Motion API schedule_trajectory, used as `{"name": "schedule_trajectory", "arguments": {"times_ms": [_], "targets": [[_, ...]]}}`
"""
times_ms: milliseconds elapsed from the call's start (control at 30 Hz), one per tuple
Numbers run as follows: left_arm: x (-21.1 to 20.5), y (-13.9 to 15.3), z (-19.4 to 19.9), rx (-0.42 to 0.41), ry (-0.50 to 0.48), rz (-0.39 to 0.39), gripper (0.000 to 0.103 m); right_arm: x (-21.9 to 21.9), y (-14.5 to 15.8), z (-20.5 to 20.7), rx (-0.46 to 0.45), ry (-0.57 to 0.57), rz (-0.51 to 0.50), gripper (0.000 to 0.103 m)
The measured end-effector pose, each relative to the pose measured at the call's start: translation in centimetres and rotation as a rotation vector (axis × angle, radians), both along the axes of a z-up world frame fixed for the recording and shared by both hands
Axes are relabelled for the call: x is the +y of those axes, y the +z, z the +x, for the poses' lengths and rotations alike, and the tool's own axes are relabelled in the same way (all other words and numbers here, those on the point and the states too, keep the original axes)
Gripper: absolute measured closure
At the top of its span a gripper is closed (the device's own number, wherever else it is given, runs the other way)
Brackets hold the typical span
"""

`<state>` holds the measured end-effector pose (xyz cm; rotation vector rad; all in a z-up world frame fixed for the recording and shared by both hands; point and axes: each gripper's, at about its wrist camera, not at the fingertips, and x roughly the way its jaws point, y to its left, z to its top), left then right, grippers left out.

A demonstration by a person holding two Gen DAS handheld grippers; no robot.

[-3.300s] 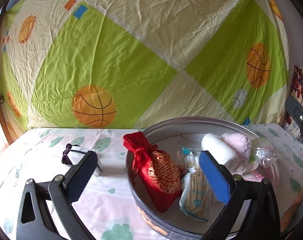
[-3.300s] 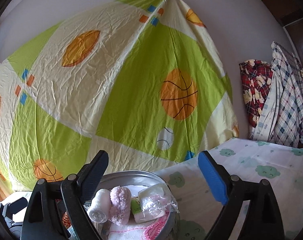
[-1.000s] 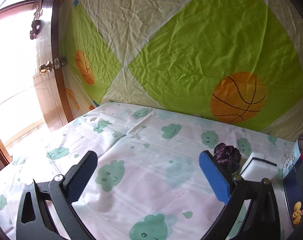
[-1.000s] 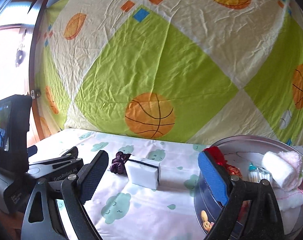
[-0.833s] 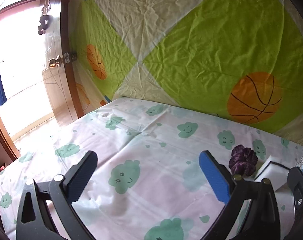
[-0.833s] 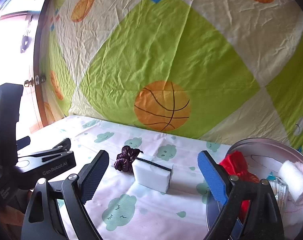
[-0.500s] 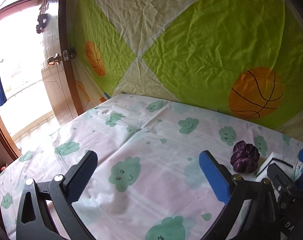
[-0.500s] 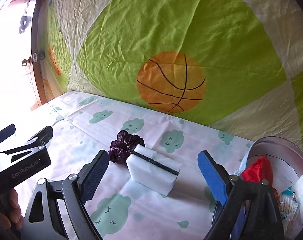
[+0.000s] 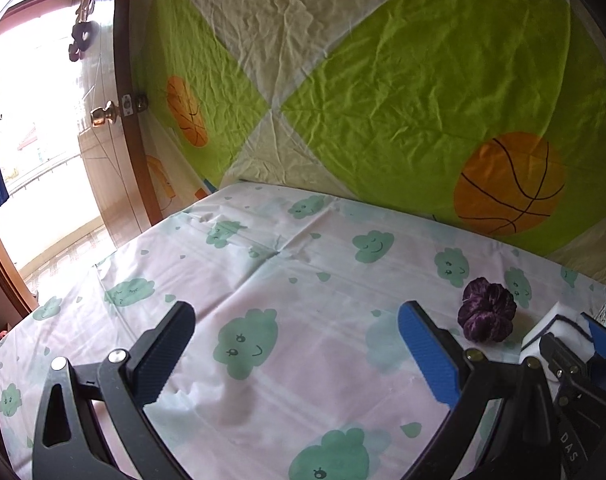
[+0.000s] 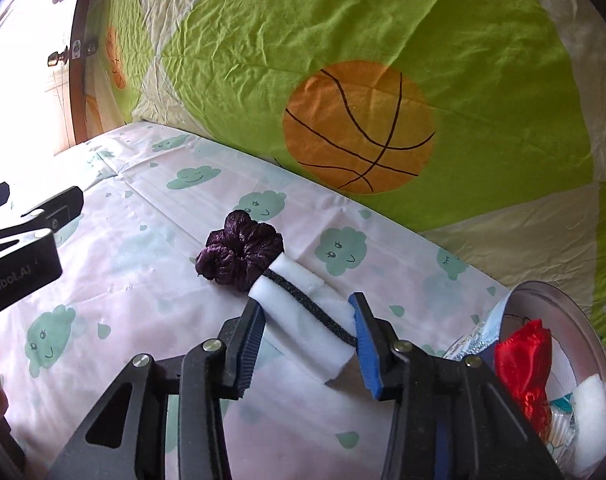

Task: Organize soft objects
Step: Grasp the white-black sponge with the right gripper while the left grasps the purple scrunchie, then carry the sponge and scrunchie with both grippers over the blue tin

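Observation:
A white sponge [image 10: 295, 280] with a dark stripe lies on the cloud-print sheet [image 10: 143, 248], with a purple scrunchie [image 10: 243, 250] against its far end. My right gripper [image 10: 307, 316] has its jaws closing around the sponge, and both pads press its sides so that it bulges upward. In the left wrist view the scrunchie [image 9: 487, 314] and the sponge [image 9: 559, 320] are at the right edge, with the right gripper [image 9: 575, 340] around the sponge. My left gripper [image 9: 295, 316] hangs open over bare sheet to their left, holding nothing.
A round metal tin [image 10: 575, 308] stands at the right, holding a red pouch [image 10: 523, 360], a white rolled towel [image 10: 591, 408] and other soft items. A basketball-print cloth [image 9: 423, 100] covers the wall behind. A wooden door [image 9: 115, 160] and the sheet's edge lie to the left.
My right gripper came forward and down over the sponge, and its jaws went from wide open to pinching it. The left gripper stayed open and almost still.

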<state>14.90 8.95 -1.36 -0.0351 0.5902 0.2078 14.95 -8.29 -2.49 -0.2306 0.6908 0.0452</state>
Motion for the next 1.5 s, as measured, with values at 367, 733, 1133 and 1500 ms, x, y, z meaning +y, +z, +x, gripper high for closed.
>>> {"name": "schedule_trajectory", "arguments": {"times_ms": [367,733,1133,1500], "targets": [[-4.6,-0.5,1.2,0.047,-0.236,-0.050,0.000,-2.9,4.1,-7.7,-0.397,-0.194,0.223,0.057],[-11.1,-2.5,7.0,0.214,-0.314,-0.075,0.006,-4.2,4.1,-8.0,-0.417,-0.256,0.263,0.056],[-8.7,-3.2,7.2,0.255,-0.284,-0.205,0.061,-4.0,4.0,-7.8,-0.402,-0.245,0.248,0.055],[-8.2,-0.4,2.2,0.062,-0.184,-0.046,0.061,-4.0,4.2,-8.3,-0.433,-0.246,0.245,0.055]]}}
